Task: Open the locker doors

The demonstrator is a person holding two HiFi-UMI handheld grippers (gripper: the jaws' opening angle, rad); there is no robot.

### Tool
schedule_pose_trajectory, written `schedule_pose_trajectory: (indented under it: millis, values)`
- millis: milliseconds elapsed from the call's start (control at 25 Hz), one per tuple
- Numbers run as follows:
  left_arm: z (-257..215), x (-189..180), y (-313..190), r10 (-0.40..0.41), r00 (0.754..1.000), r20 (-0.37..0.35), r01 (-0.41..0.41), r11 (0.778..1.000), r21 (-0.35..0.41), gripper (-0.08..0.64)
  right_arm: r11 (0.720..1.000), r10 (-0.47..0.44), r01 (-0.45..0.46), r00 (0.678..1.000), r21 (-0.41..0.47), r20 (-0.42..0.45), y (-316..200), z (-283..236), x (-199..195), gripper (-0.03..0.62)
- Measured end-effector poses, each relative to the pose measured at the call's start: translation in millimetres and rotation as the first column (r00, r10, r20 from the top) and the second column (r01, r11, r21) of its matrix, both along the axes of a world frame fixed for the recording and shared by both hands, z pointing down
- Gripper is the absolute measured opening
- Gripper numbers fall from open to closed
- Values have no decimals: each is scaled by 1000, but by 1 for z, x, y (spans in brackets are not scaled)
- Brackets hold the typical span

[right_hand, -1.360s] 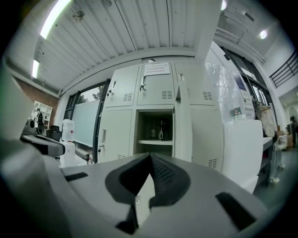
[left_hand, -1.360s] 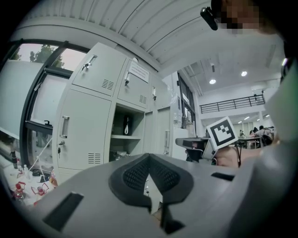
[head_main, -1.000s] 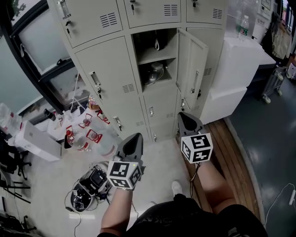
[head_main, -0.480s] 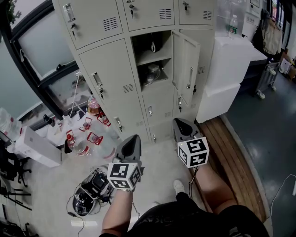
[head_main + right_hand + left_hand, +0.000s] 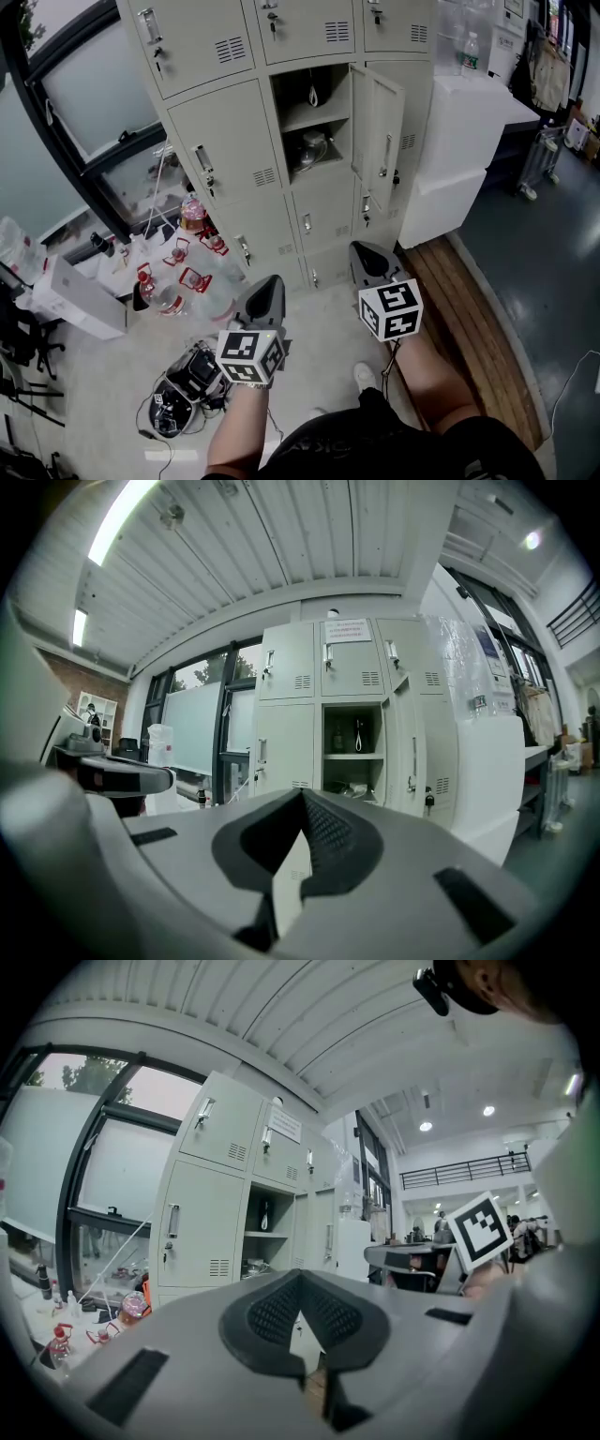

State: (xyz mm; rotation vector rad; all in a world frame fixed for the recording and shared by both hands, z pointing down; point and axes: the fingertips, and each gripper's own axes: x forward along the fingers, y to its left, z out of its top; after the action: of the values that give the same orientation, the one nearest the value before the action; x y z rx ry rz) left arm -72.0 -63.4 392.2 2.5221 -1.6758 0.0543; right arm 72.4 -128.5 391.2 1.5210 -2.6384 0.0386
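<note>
A bank of beige lockers (image 5: 225, 141) stands ahead of me. The middle compartment (image 5: 314, 117) is open, with a shelf and a metal item inside, and its door (image 5: 380, 131) is swung out to the right. The doors around it are closed, including the left one with the handle (image 5: 202, 159). My left gripper (image 5: 265, 286) is held level well short of the lockers, shut with nothing in it (image 5: 300, 1277). My right gripper (image 5: 364, 255) is beside it, also shut and empty (image 5: 302, 795). It faces the open compartment (image 5: 353, 752) and door (image 5: 410, 757).
Several water bottles (image 5: 178, 272) and a white box (image 5: 80, 295) sit on the floor at left. Camera gear with cables (image 5: 183, 380) lies near my left foot. A white cabinet (image 5: 464, 141) stands right of the lockers, above a wooden platform (image 5: 469, 319).
The head view has shifted slightly along the lockers. Both grippers have drifted a little with it, the right one slightly down and left. The jaws and locker doors are unchanged.
</note>
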Motion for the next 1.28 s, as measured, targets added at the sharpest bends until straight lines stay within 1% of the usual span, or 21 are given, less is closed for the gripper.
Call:
schedule_pose_trajectory:
  millis: [160,720,960,1280]
  values:
    - [3,1,2,4,1000,14,-4,1000,-10,-2,1000,4,-4,1000,2,3,3,-1,-1,0]
    - [1,-6,2,1,1000,-25,-1,1000,4,-2,1000,7,-7,1000,5,1,4,-2,-5,0]
    - [1,-19,3,-20,999,-30,20,1000,1,-2,1000,-12,12,1000,-2,1,2,-1,-19,0]
    - [0,-45,12,-68,997,-38,69,998,13,-2,998,-61,61,998,5,-9,7,-3,-48,0]
